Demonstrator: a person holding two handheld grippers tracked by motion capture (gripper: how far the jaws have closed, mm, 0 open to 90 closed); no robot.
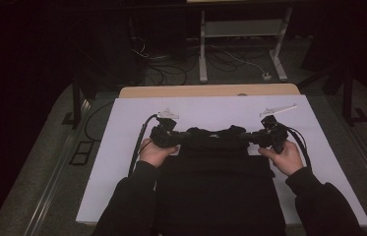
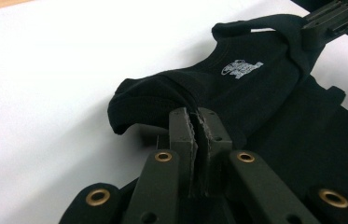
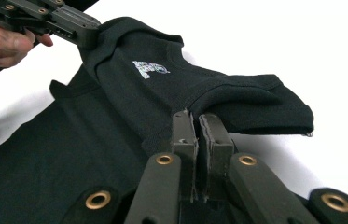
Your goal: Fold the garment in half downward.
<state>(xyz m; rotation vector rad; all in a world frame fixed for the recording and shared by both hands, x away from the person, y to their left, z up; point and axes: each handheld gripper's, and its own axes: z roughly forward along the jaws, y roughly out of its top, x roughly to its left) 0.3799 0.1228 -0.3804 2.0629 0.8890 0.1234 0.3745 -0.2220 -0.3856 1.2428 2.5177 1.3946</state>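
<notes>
Left gripper (image 2: 195, 122) and right gripper (image 3: 203, 125) are both clamping the black shirt (image 1: 220, 177), jaws pinched on its far shoulder edge. I'm holding that edge just above the white table (image 1: 122, 147). Fold is starting; laying it over remains.

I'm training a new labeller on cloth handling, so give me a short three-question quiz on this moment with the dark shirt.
1. True or false: the left gripper is shut on the black shirt.
2. What does the shirt lie on? A) bare wood B) a white sheet C) the floor
3. What small mark shows on the shirt near the collar?

Key:
1. True; the right gripper is shut on it too, each near a shoulder.
2. B, the white sheet over the table.
3. A small pale printed logo, too blurred to read.
</notes>
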